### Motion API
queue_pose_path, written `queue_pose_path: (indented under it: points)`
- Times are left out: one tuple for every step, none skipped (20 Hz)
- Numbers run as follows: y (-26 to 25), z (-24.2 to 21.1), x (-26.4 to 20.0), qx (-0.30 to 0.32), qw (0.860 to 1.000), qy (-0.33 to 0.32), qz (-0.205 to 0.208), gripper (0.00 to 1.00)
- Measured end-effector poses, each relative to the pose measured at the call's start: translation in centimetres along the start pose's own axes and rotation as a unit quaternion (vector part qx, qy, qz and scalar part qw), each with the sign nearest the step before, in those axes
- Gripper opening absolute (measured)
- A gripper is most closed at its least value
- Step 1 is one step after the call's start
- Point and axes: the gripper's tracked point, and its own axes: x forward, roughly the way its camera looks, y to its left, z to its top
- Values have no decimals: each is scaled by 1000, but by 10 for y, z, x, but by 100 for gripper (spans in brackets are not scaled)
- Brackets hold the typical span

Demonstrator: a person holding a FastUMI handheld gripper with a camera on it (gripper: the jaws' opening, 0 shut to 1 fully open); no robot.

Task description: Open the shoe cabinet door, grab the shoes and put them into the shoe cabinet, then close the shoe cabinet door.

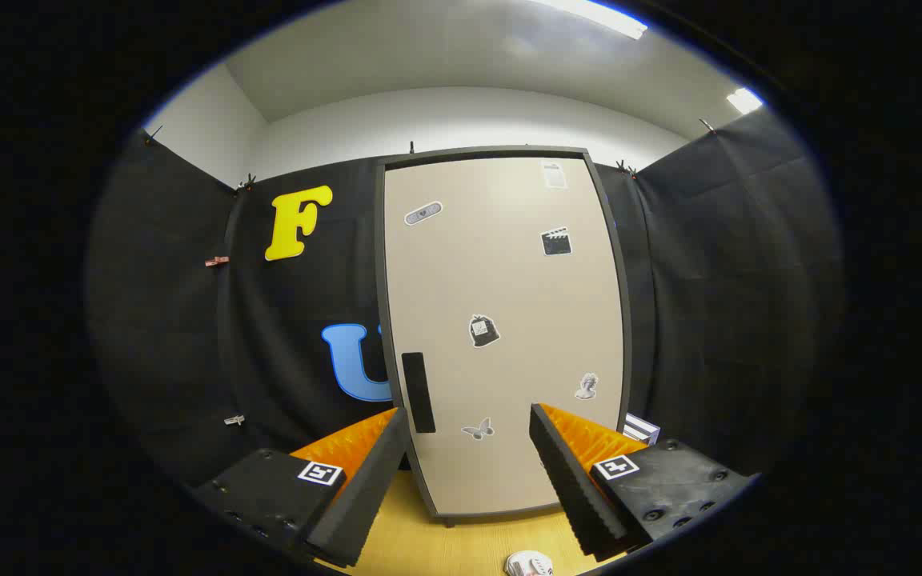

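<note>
Shoe cabinet stood upright on the worktop, dead ahead of the tool and just beyond its fingertips, backed against the black booth wall. Door was shut, flush in its dark frame, so step one looked not yet started. Tool was open, fingers spread wide, nothing between them, not touching the door. Key relation: the handle, a dark vertical bar, sat low on the door's left edge, just above and slightly inboard of the left finger; the right finger sat further off, over the door's lower right. Handle's long axis ran vertical, same as the cabinet's. Handle on the left suggested hinges on the right, so my guess was that the door swings out toward the tool from the left; the hinges themselves weren't visible. Next move probably needed a shift left and up to bracket the bar, then a pull along an arc. Door was beige, matte, with several small stickers scattered over it, including a butterfly near the bottom between the fingers. Cabinet rested on short feet, with a slim gap under it. A pale shoe lay on the wood worktop close below the tool, between the fingers, partly cut off, so couldn't tell its orientation. A small striped box peeked out by the cabinet's lower right.
</note>
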Motion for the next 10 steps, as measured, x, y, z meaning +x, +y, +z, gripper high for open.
queue_pose_path:
  points:
    - [1,-1,2,1,1000,1,0,98]
    - [1,-4,6,1,1000,4,0,98]
    - [2,-5,7,0,1000,6,-1,98]
    - [3,-5,10,0,1000,7,0,98]
    - [5,-5,11,-1,1000,8,1,98]
    - [6,-6,13,-2,1000,7,2,98]
    - [7,-7,14,-3,1000,8,2,98]
    - [8,-8,16,-3,1000,10,4,98]
    - [10,-10,17,-3,1000,12,5,98]
    - [11,-11,19,-3,1000,14,7,98]
